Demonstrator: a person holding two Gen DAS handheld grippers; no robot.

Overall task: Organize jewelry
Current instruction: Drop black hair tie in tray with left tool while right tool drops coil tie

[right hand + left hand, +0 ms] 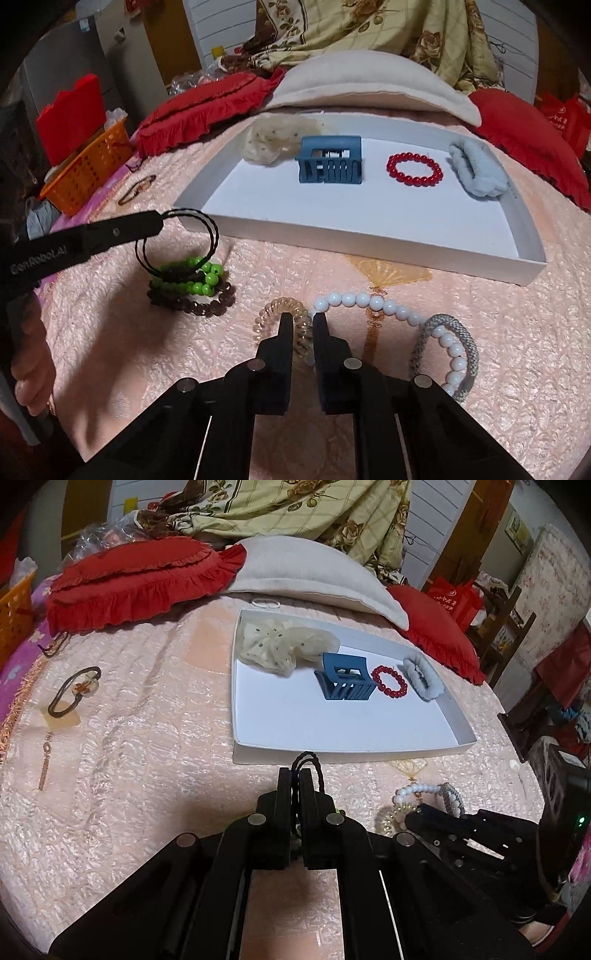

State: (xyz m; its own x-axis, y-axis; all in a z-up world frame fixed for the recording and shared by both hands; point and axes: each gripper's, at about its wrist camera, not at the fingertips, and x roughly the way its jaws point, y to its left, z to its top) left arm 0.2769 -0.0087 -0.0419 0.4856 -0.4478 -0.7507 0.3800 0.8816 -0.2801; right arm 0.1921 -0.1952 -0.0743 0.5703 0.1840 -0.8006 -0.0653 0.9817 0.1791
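Jewelry already in the white tray (369, 243) on the bed: a cream scrunchie (275, 142) at its far left corner, then a blue claw clip (330, 159), a red bead bracelet (414, 169) and a grey scrunchie (478, 170) by its right wall. Just before the tray's near wall, the left gripper (295, 775) is clamped on a black braided hair tie (177, 240). The right gripper (303, 320), fingers slightly apart, straddles a clear coil hair tie (301, 330) lying on the bedspread beside a white bead bracelet (384, 304).

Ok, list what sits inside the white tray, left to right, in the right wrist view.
Cream scrunchie → blue hair claw clip → red bead bracelet → grey fluffy scrunchie, all in the white tray.
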